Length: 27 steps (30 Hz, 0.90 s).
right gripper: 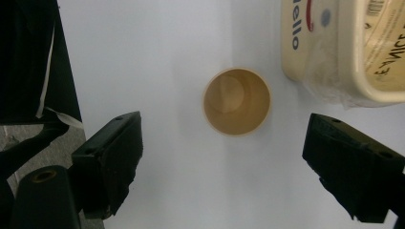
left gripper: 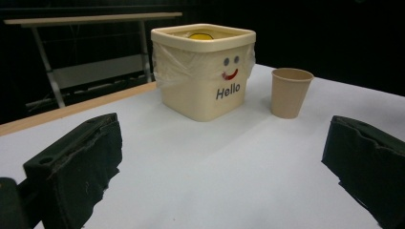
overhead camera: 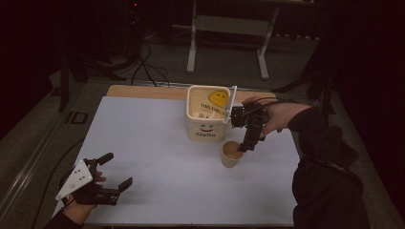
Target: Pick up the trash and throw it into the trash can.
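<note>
A tan paper cup (overhead camera: pixel 231 154) (left gripper: pixel 291 92) (right gripper: pixel 237 101) stands upright and empty on the white table (overhead camera: pixel 157 148), just right of a cream square bin (overhead camera: pixel 208 113) (left gripper: pixel 204 69) (right gripper: pixel 348 47) marked "Hello" with a smiley face. My right gripper (overhead camera: pixel 246 143) (right gripper: pixel 224 162) hangs directly above the cup, pointing down, open, nothing between its jaws. My left gripper (overhead camera: pixel 114 171) (left gripper: pixel 219 167) rests low near the table's front left corner, open and empty, facing the bin and cup.
The bin has a plastic liner and a yellow smiley item (overhead camera: pixel 218 98) inside. A wooden strip (overhead camera: pixel 143 91) runs along the table's far edge. Behind it stand a metal table frame (overhead camera: pixel 227 40) and cables (overhead camera: pixel 148 71) on the dark floor.
</note>
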{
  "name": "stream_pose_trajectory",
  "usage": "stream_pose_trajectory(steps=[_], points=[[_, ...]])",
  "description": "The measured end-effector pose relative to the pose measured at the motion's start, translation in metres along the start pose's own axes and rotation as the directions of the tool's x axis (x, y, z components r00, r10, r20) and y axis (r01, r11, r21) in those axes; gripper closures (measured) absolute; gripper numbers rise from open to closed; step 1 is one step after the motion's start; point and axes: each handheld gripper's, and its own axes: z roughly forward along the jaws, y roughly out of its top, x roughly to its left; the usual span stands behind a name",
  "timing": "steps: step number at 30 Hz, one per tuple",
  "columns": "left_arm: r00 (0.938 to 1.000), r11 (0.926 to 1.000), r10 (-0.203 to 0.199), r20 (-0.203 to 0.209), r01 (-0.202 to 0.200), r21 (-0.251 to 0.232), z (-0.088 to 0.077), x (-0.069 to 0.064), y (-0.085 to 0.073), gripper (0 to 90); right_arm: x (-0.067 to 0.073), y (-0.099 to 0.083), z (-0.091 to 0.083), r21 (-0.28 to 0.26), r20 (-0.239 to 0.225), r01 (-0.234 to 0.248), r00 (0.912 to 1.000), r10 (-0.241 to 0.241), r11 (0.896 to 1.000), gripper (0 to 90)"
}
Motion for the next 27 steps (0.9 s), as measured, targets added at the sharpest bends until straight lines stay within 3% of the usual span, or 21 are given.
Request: stream_pose_trajectory(steps=[13,17,27], points=[[0.9999,1.0,0.003,0.013,-0.003,-0.001,0.001,-0.001,0.0,0.6,-0.005,-0.004,0.039,-0.025,-0.013,0.008,0.9999,-0.009,1.0,13.4],[0.9999,1.0,0.004,0.014,-0.004,0.0,0.001,-0.001,0.0,0.6,-0.008,-0.004,0.057,-0.012,-0.016,0.004,0.9999,-0.004,1.0,13.4],[0.9998,1.0,0.002,0.019,-0.002,0.002,0.0,-0.001,0.0,0.6,-0.015,-0.002,0.08,0.021,-0.019,-0.01,0.9998,0.01,1.0,12.8]])
